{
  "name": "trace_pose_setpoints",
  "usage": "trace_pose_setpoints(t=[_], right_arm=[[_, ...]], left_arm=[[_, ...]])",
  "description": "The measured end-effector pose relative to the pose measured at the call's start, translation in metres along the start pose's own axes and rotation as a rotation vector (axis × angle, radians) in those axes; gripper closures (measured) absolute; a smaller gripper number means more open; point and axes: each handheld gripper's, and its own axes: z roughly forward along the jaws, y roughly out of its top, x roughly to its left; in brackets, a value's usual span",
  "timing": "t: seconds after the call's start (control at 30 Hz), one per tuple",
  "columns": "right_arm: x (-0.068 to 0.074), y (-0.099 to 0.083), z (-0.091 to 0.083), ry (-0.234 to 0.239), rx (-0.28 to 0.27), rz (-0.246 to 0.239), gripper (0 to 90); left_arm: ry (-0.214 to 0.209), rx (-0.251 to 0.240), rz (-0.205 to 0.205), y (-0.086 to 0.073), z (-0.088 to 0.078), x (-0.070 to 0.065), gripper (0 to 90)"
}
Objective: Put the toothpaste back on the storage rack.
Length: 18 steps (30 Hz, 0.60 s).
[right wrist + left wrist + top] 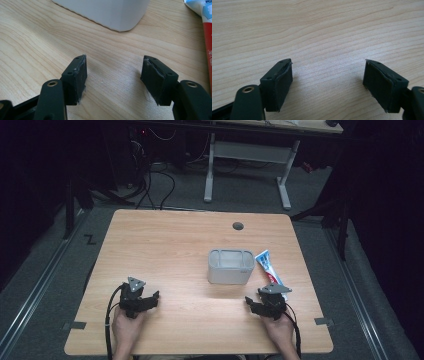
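A pale grey rectangular container [230, 266] stands right of the table's middle, and its lower corner [110, 12] rises just beyond my right gripper's jaws. A white, red and blue toothpaste tube [270, 269] lies flat against the container's right side; part of the tube [203, 22] runs along the right gripper view's edge. My right gripper [256, 303] rests near the front right, jaws open over bare wood [115, 75]. My left gripper [150, 298] sits at the front left, open with nothing between its jaws [328, 75].
The wooden table [165, 245] has a round cable hole [238, 226] near its far edge. A white desk frame [247, 155] and cables stand on the grey floor beyond. The person's hands enter at the table's front edge.
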Motion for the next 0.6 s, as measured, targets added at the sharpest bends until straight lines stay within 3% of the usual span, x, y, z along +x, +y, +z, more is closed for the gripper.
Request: trace_pose_setpoints(t=[0.37, 0.53, 0.6], right_arm=[[0.0002, 0.0002, 0.0001, -0.002, 0.002, 0.005, 36.8], [0.0022, 0.0014, 0.0020, 0.026, 0.015, -0.020, 25.2], [0.0024, 0.0016, 0.0023, 0.028, 0.017, -0.025, 24.4]], left_arm=[[-0.004, -0.002, -0.005, -0.0001, -0.0002, 0.0007, 23.9], [-0.007, -0.001, -0.006, 0.0000, -0.0004, 0.0011, 23.9], [-0.006, -0.002, -0.008, -0.0001, -0.0003, 0.0012, 23.9]])
